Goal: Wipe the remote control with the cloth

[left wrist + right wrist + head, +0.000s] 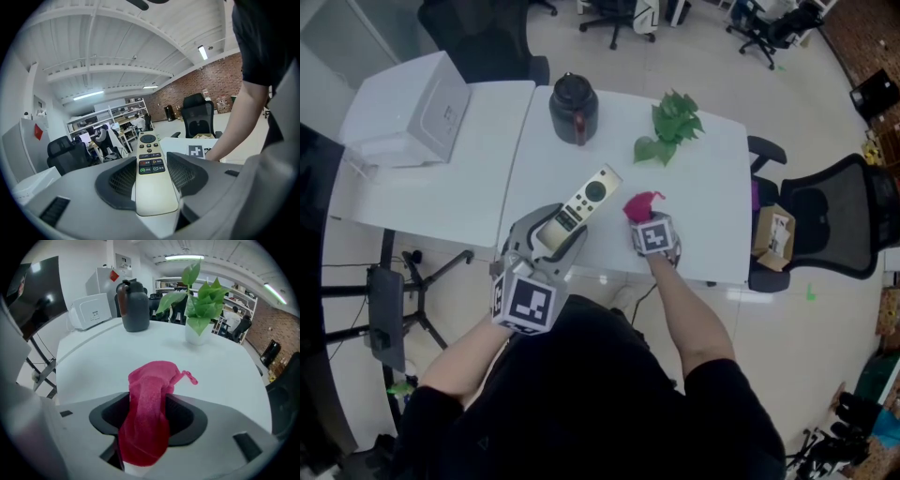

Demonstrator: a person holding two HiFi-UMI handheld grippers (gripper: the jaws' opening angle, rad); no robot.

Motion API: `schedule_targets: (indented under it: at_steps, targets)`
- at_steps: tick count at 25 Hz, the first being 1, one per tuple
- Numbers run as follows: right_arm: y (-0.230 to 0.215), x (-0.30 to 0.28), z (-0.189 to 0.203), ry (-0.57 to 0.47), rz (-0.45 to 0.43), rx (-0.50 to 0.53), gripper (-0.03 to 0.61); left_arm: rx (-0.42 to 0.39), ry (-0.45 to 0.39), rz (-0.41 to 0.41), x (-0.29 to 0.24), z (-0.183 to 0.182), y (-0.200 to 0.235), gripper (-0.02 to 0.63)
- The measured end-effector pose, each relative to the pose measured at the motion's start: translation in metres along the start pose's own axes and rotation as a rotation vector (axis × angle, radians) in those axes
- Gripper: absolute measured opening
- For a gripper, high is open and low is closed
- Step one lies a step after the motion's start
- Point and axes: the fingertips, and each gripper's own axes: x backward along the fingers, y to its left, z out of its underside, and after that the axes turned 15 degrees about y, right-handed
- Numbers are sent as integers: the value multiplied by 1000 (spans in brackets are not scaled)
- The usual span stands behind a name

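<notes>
Gripping the remote control (151, 173) by its near end, the left gripper (549, 234) holds it tilted upward over the smooth white table (703, 234), with the ribbed dark pads pressed on both long edges. The remote is a slim cream bar with rounded corners, a round dark pad near its far end and rows of small buttons below. Further right, the right gripper (148, 420) has its jaws apart. The fuzzy magenta cloth (152, 380) lies bunched between them, its far part resting on the tabletop.

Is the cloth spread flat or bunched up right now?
Bunched: the pink cloth is a crumpled lump on the white table, not laid flat.
</notes>
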Motion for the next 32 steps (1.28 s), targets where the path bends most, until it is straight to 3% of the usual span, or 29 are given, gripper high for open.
schedule_targets:
  at_steps: [2, 4, 8, 13, 18, 22, 25, 29, 32]
  targets:
    - [-3, -2, 2, 14, 11, -1, 235, 0, 3, -2, 0, 0, -1, 209]
    - [-5, -1, 2, 15, 18, 2, 185, 5, 0, -7, -1, 1, -2, 209]
    - [-2, 4, 10, 29, -31, -43, 127, 7, -4, -14, -3, 1, 0, 209]
    - [-1, 56, -14, -191, -80, -44, 117, -5, -4, -27, -10, 2, 4, 209]
    - [14, 153, -40, -424, -101, 11, 117, -26, 4, -63, -19, 2, 14, 209]
    - [59, 251, -63, -612, -115, 201, 117, -80, 17, -89, -29, 5, 18, 209]
    - [107, 306, -77, -699, -119, 458, 117, -125, 28, -100, -34, 7, 20, 209]
    - [163, 325, -75, -616, -92, 764, 117, -179, 38, -113, -35, 6, 18, 209]
    - [189, 319, -71, -533, -98, 874, 117, -238, 25, -131, -33, 3, 13, 209]
